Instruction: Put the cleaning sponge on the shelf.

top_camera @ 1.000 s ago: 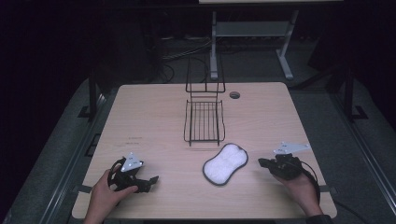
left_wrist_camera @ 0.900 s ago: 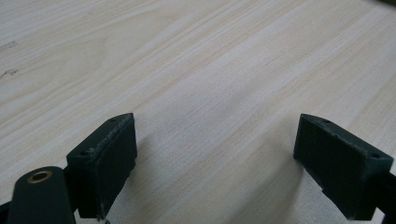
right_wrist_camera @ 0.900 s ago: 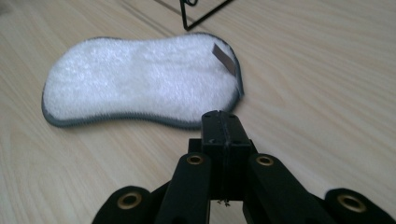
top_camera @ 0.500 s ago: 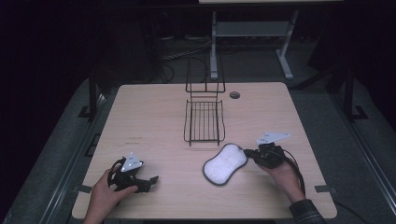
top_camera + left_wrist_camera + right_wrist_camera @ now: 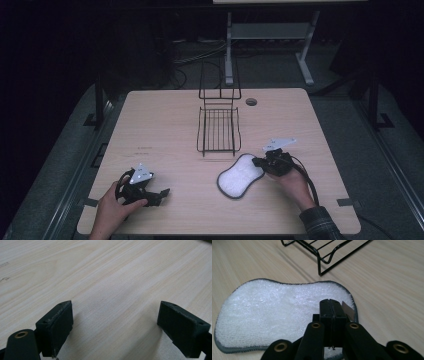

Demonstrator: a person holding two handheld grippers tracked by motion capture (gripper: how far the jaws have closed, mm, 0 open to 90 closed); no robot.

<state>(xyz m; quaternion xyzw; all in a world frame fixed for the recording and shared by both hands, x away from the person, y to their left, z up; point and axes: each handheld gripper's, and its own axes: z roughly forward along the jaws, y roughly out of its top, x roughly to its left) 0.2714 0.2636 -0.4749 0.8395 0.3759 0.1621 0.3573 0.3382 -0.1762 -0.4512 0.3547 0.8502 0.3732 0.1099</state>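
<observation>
- Movement had brought the right tool [image 5: 259, 162] in from the right side of the table [image 5: 165, 130] to the near end of the white pad [image 5: 238, 177], while the left tool [image 5: 159, 194] stayed put
- Its jaws were pressed together with nothing between them, hovering over the pad's fluffy edge [image 5: 287, 312]; they would probably need to spread before any pick-up
- The left tool's jaws stood wide apart over bare wood [image 5: 112, 290]
- The pad lay flat, just in front of the wire rack [image 5: 218, 131], not touching it
- The rack's near rim [image 5: 324, 260] sat close beyond the pad, so a lift should clear it; open table lay to the left and right
</observation>
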